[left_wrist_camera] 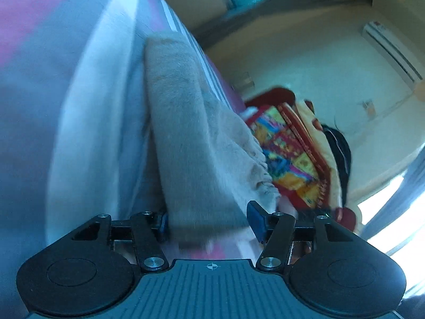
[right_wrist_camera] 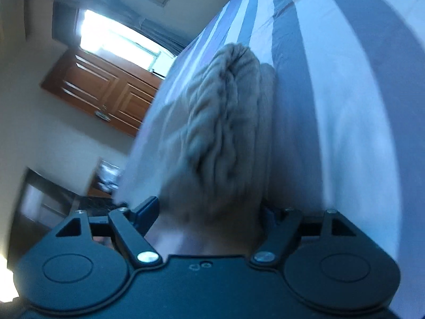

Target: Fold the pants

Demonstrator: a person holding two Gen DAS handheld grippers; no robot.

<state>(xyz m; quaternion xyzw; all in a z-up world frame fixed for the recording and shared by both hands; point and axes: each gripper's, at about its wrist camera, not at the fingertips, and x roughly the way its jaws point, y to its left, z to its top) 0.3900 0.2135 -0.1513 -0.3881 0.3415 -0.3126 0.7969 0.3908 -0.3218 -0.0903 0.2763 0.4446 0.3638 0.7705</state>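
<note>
The beige fleece pants (left_wrist_camera: 186, 122) hang down against the striped bedsheet (left_wrist_camera: 87, 101), with the gathered elastic waistband along their right edge in the left wrist view. My left gripper (left_wrist_camera: 209, 220) is shut on the pants' near edge, blue pads on either side of the cloth. In the right wrist view the pants (right_wrist_camera: 225, 122) show as a bunched, wrinkled roll against the striped bedsheet (right_wrist_camera: 345, 106). My right gripper (right_wrist_camera: 209, 212) is shut on that bunch, and the cloth hides its right pad.
A stack of colourful folded blankets (left_wrist_camera: 292, 154) and a dark bag (left_wrist_camera: 340, 146) lie beyond the bed. An air conditioner (left_wrist_camera: 390, 50) hangs on the wall. A wooden door (right_wrist_camera: 106, 93) and a bright window (right_wrist_camera: 111, 34) stand left of the bed.
</note>
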